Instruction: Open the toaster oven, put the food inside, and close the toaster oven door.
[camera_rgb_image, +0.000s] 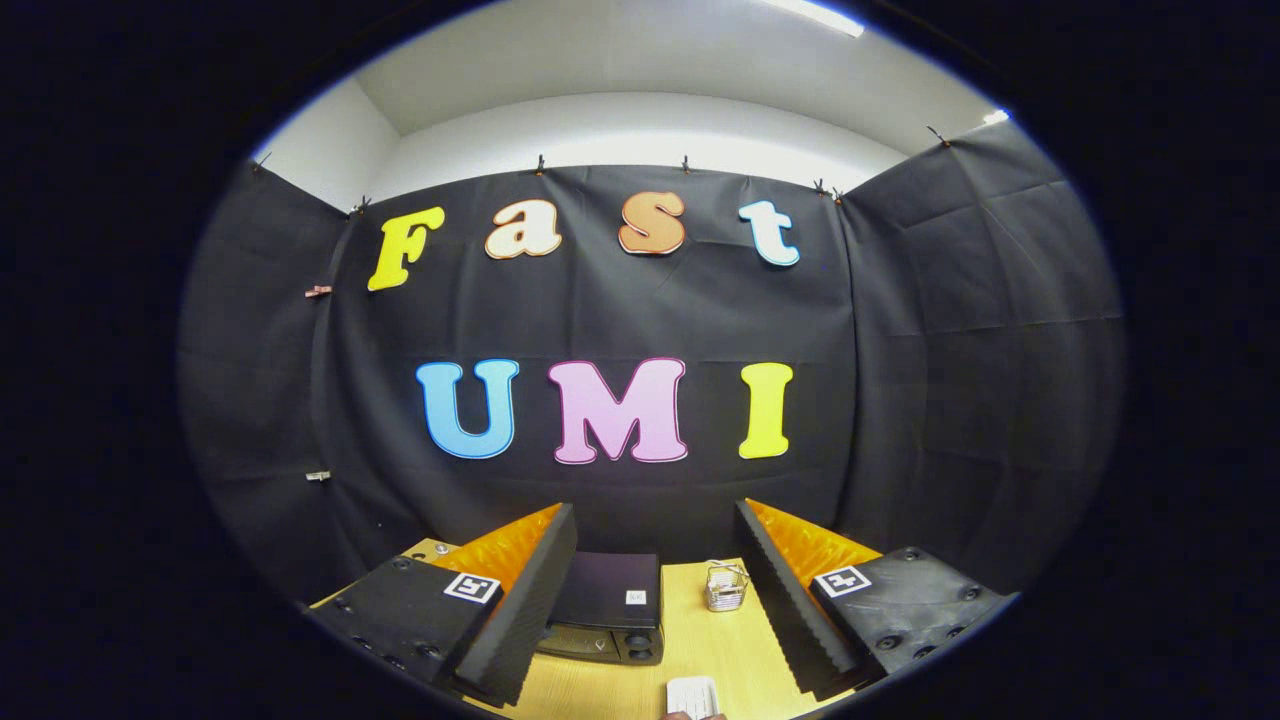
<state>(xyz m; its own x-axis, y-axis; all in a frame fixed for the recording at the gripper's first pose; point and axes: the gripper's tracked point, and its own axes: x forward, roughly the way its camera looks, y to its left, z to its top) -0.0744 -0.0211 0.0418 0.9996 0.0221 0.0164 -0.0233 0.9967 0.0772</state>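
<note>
A black toaster oven (607, 608) stands on the wooden table (715, 645), seen from above, with its door shut and two knobs on its front. It lies just ahead of my left finger, partly hidden behind it. My gripper (655, 600) hangs high over the table, its fingers wide apart with nothing between them but the table below. A pale ridged piece of food (692, 696) lies on the table close under the gripper, between the fingers.
A small wire basket (726, 586) stands on the table to the right of the oven, near my right finger. The black cloth wall rises right behind the table and closes in both sides.
</note>
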